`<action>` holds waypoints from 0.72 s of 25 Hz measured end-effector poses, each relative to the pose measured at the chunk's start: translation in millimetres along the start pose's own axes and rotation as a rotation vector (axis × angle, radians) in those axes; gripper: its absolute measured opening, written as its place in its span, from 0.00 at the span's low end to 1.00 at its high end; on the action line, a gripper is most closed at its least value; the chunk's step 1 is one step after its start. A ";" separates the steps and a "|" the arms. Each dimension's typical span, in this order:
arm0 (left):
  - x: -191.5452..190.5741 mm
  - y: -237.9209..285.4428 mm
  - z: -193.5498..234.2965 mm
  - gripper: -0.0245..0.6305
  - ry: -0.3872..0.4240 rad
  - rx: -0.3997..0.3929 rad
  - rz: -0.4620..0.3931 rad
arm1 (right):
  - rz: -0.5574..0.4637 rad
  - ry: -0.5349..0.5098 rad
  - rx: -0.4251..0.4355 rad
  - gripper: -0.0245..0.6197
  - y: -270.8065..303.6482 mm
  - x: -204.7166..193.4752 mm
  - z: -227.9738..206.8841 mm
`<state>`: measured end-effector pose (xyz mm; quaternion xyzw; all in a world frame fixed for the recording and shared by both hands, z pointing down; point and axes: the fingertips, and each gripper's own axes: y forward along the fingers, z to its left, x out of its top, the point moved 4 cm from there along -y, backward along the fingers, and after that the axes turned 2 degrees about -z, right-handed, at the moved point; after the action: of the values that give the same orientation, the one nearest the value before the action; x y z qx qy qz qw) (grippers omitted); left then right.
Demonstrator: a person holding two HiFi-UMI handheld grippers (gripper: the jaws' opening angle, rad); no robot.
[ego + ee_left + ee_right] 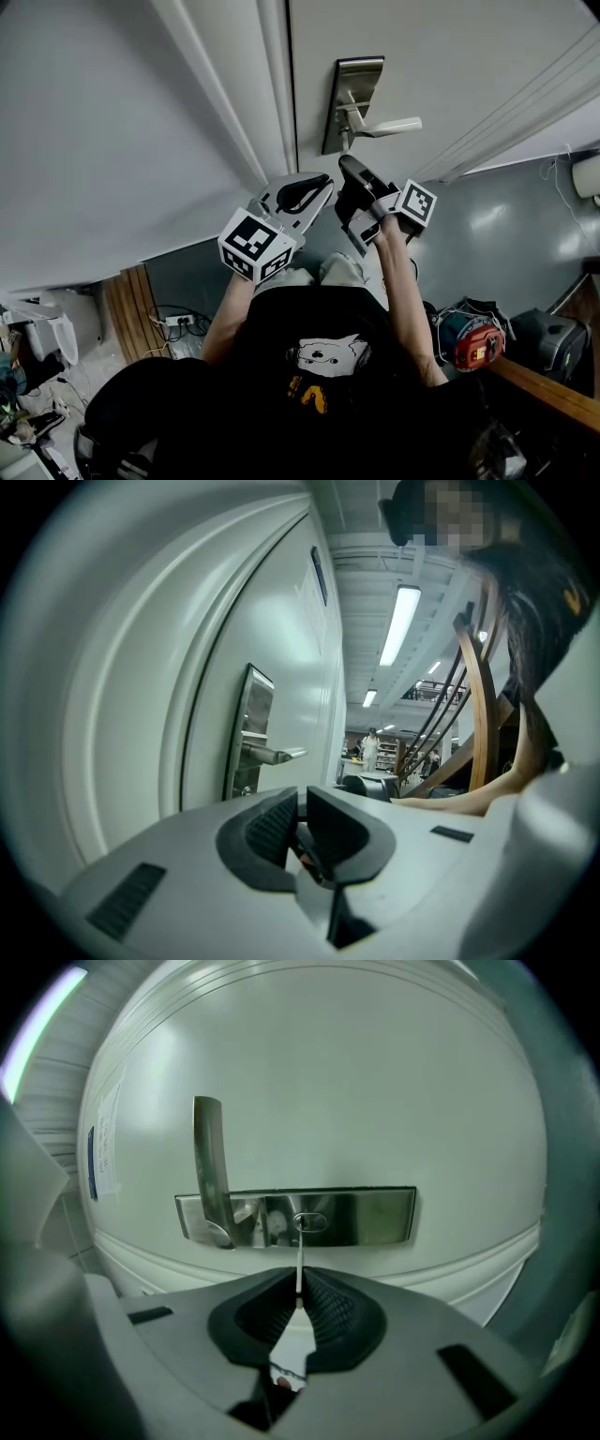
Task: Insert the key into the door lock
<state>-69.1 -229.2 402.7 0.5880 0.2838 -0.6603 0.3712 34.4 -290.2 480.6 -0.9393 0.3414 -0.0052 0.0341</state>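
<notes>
A brushed-metal lock plate (352,98) with a lever handle (392,126) sits on the white door (450,56). My right gripper (345,165) is just below it, shut on a thin key (299,1262). In the right gripper view (299,1286) the key blade stands edge-on and its tip reaches the oval keyhole (310,1222) in the lock plate (370,1215), right of the lever handle (210,1162). How deep the tip sits cannot be told. My left gripper (322,186) hovers beside the right one, left of the plate, and its jaws (302,810) look shut, with the lock plate (253,714) off to its left.
The white door frame (267,94) runs along the left of the lock. Behind me on the grey floor lie a red and grey bag (473,342), a dark case (548,339) and a power strip (176,322). A wooden curved frame (480,696) is behind the left gripper.
</notes>
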 end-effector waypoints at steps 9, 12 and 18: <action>2.6 -3.0 2.9 0.09 0.004 0.005 -0.014 | 0.015 0.070 0.037 0.07 -3.1 12.4 -5.3; 4.0 -3.8 3.5 0.09 0.004 0.005 -0.017 | 0.035 0.084 0.044 0.07 0.0 10.2 -4.5; 5.7 -3.4 0.3 0.09 0.004 -0.005 -0.020 | 0.047 0.158 0.078 0.07 1.7 7.2 -7.5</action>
<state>-72.3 -228.5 396.9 0.5854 0.2921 -0.6622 0.3654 38.6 -296.6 487.9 -0.9256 0.3647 -0.0917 0.0440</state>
